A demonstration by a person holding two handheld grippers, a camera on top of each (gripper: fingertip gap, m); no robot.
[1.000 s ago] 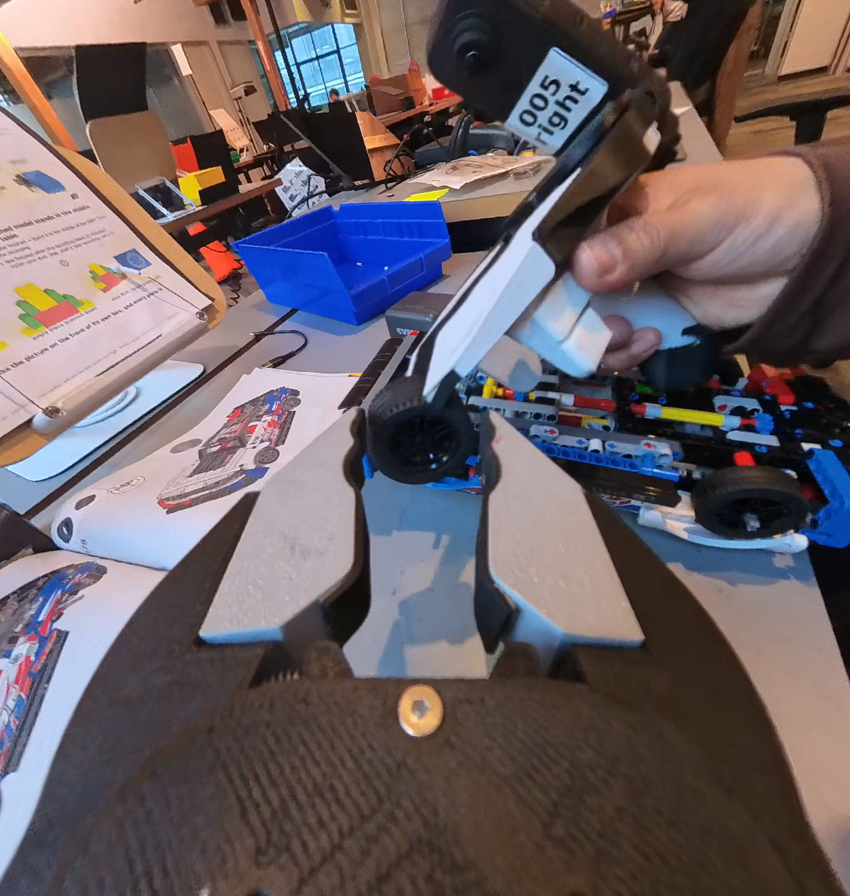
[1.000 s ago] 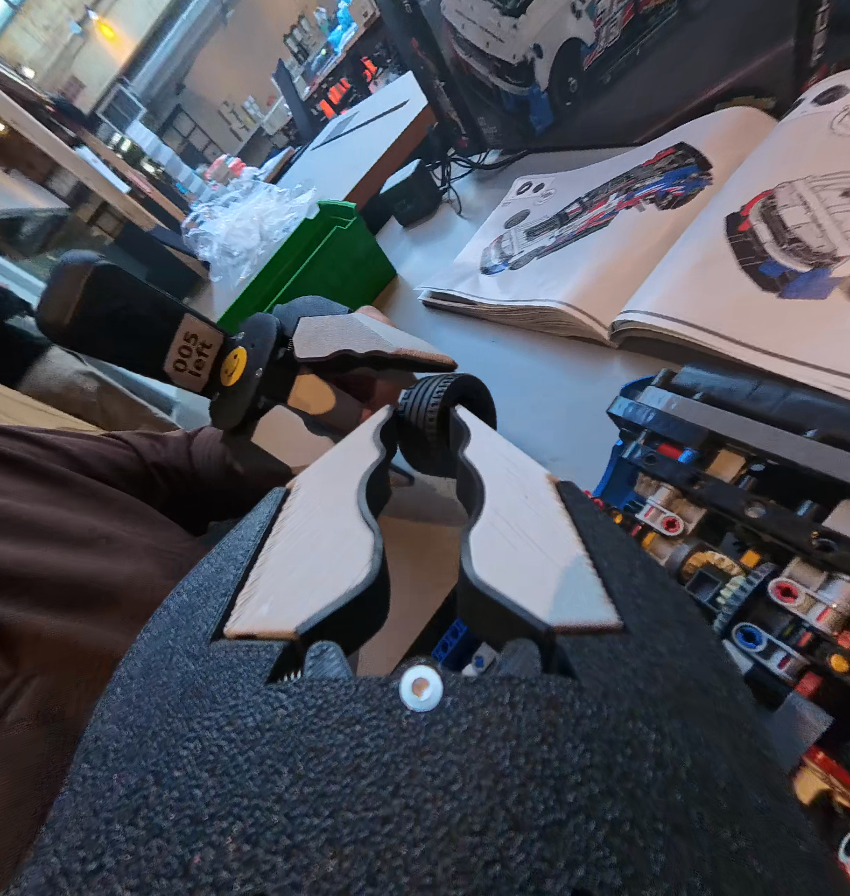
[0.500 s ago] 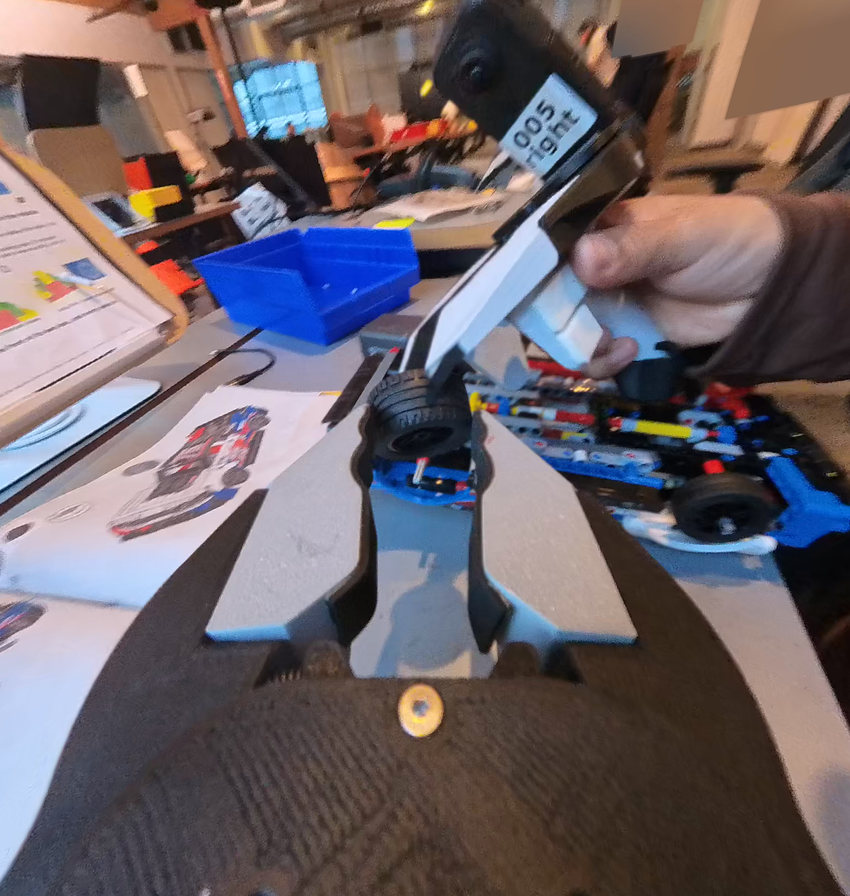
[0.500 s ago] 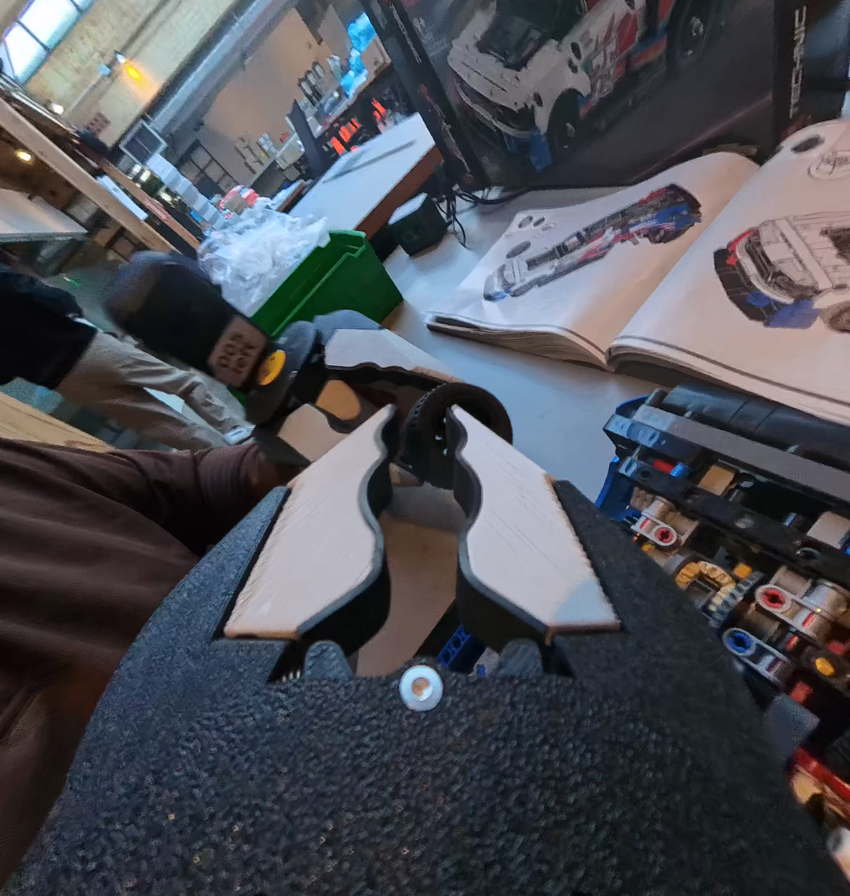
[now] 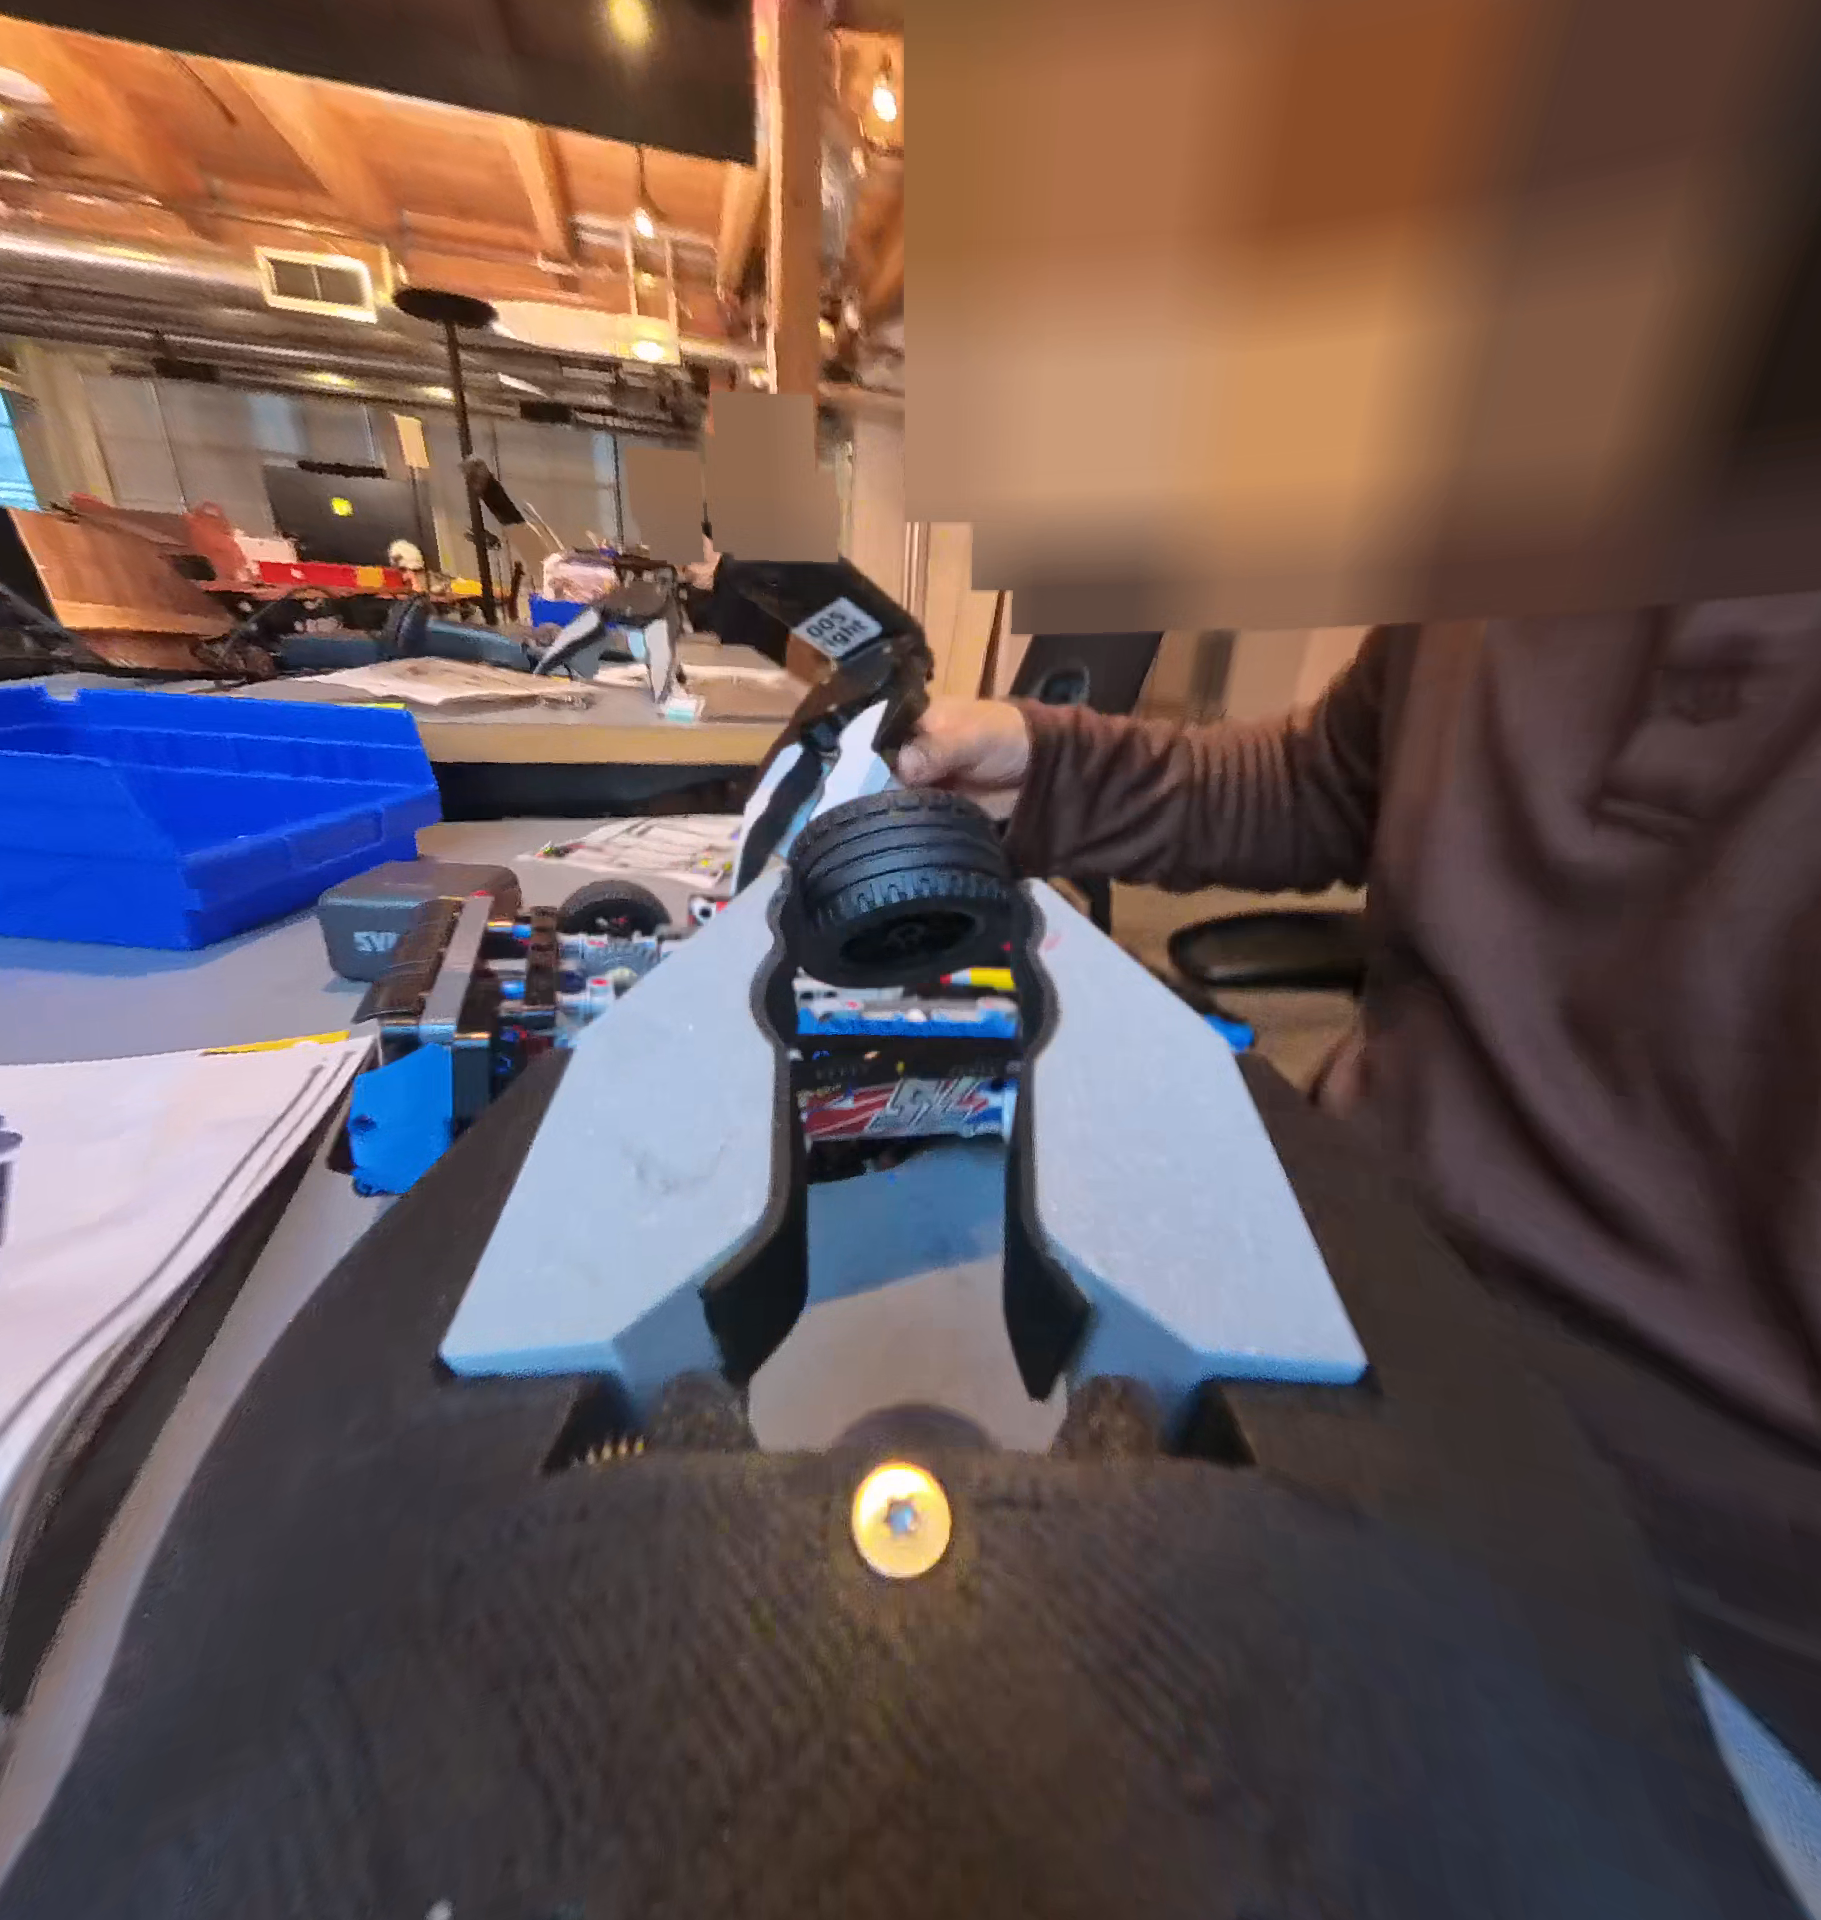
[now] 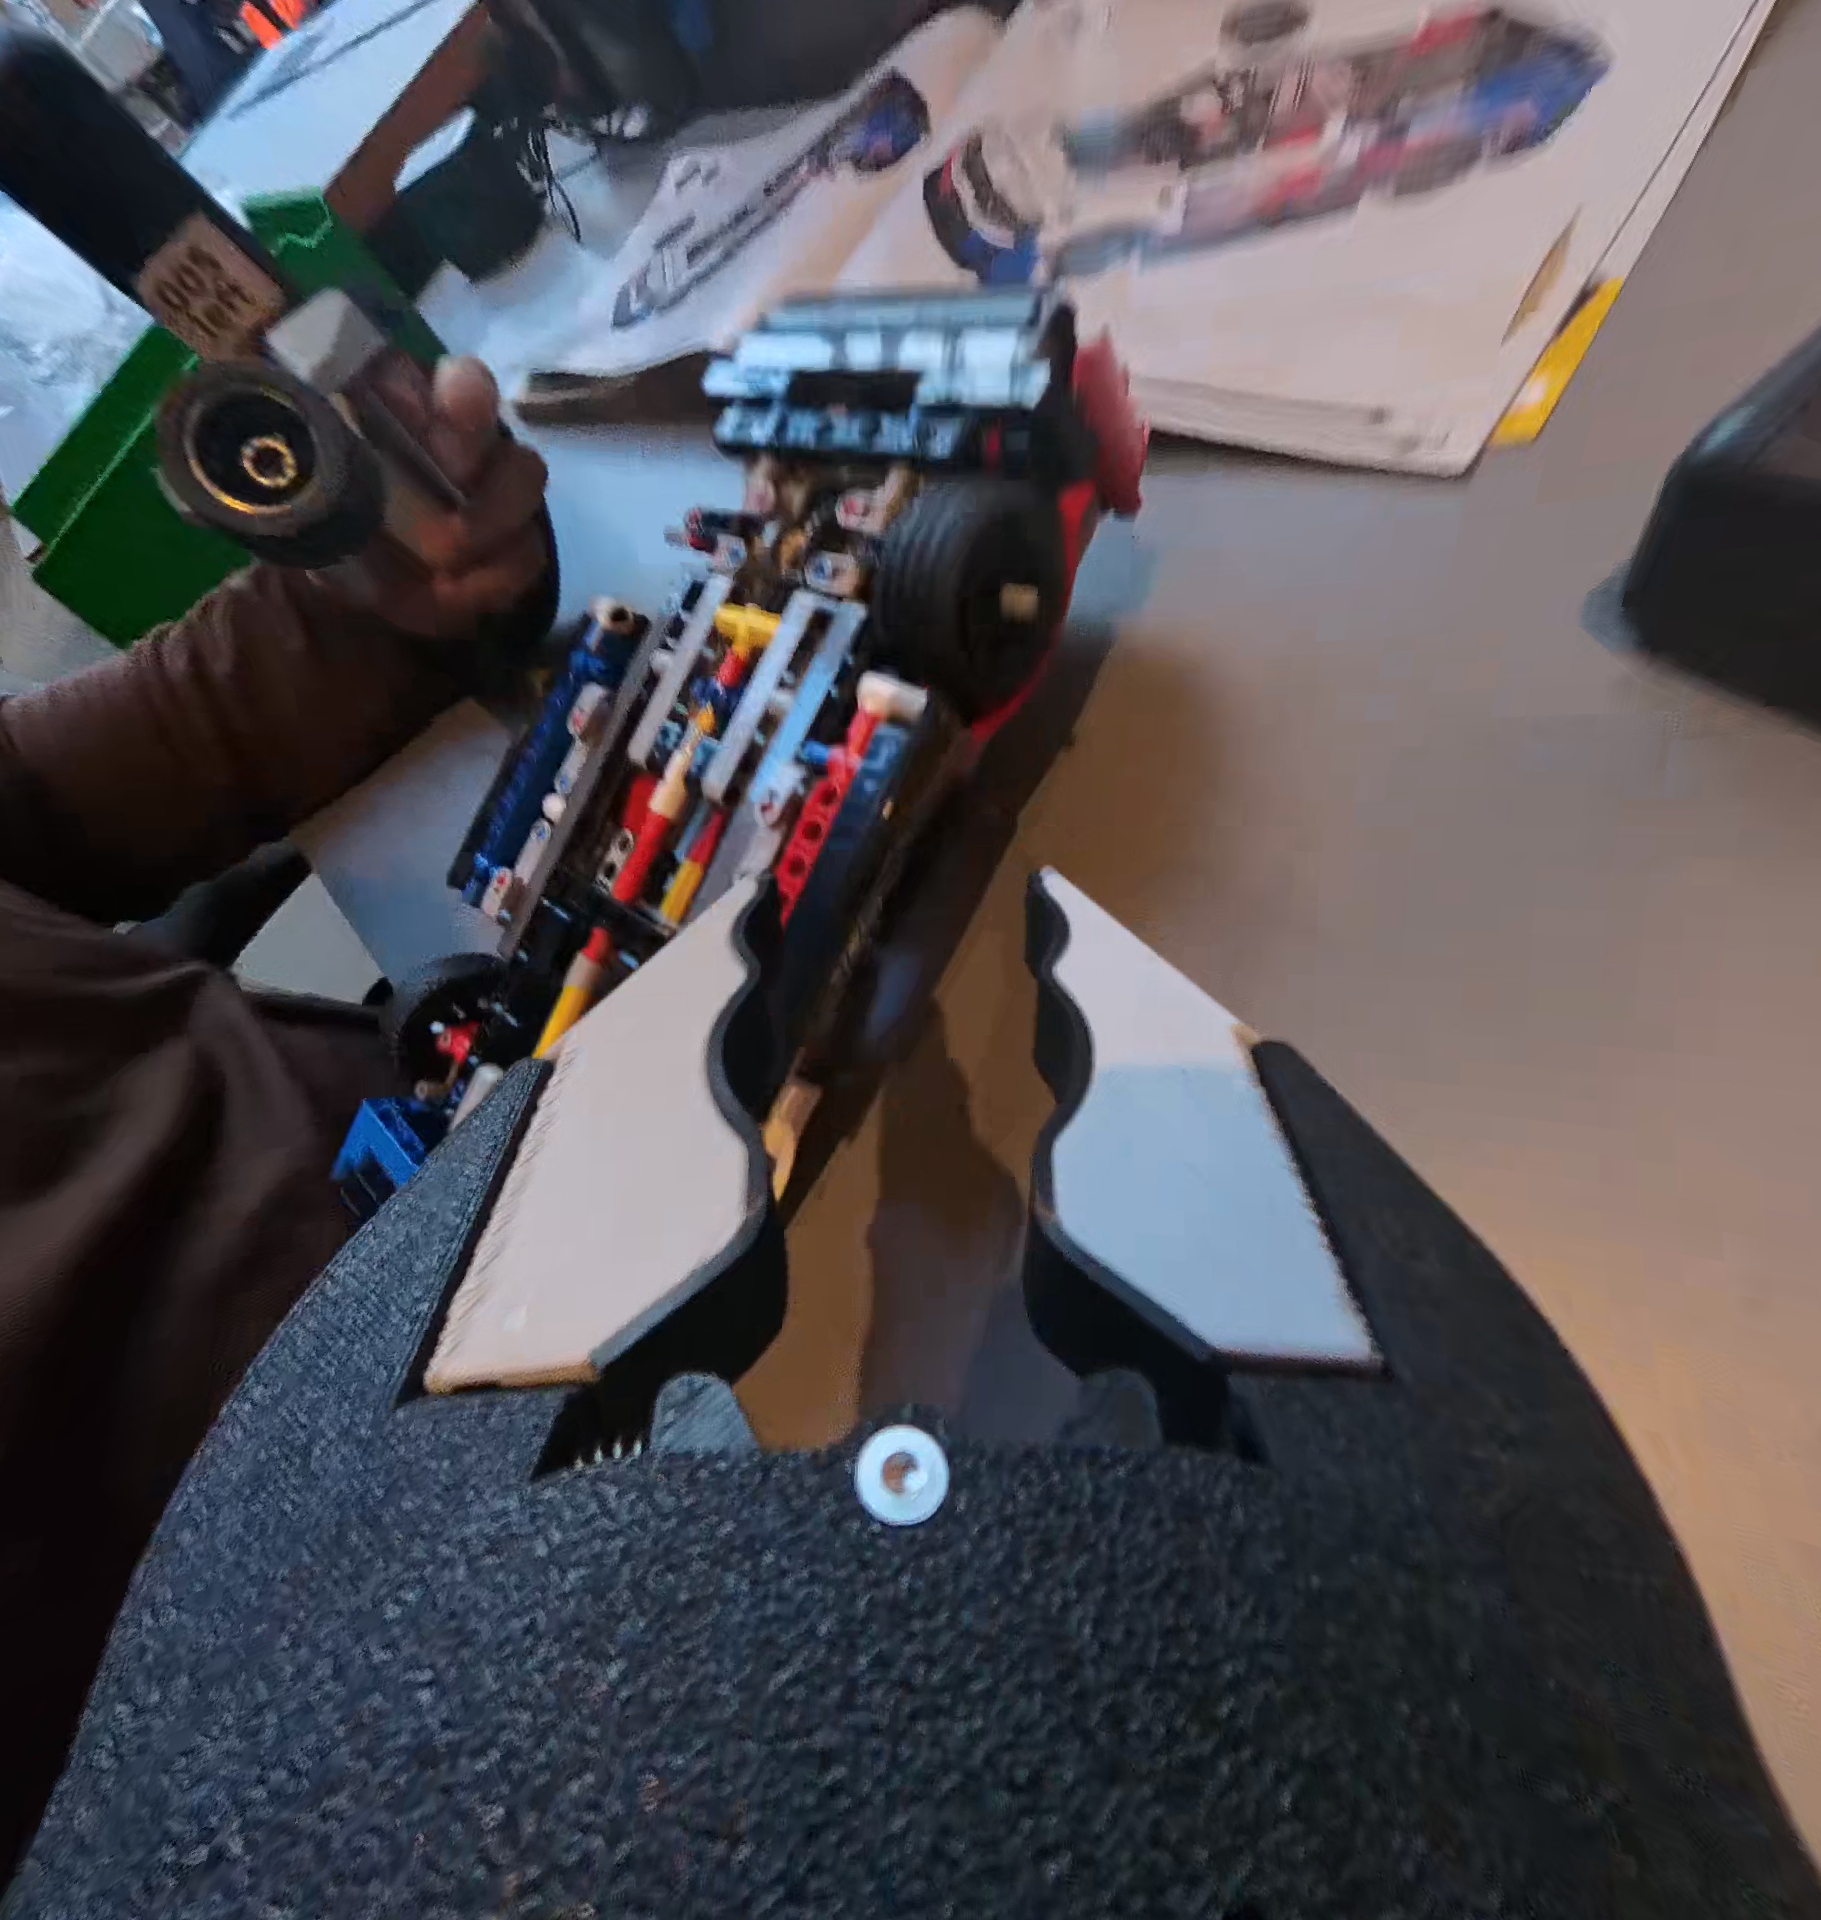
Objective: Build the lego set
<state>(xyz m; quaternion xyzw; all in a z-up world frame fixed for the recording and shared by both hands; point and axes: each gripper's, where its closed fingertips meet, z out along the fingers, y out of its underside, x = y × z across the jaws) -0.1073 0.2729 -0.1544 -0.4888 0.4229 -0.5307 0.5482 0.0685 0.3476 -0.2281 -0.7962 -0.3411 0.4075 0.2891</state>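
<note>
Wheel [image 5: 901,899], black ribbed tyre, clamped in left gripper [image 5: 901,925] jaws; right gripper [image 6: 890,914] jaws apart, empty.

The right wrist view is smeared with motion, so the open booklet [image 6: 1290,197] shows only streaks of colour; the black case [image 6: 1779,582] is cut by the right edge; the green bin [image 6: 127,520] sits half behind the wheel [image 6: 262,462]; in the left wrist view the blue bin [image 5: 158,800] runs off the left edge.
</note>
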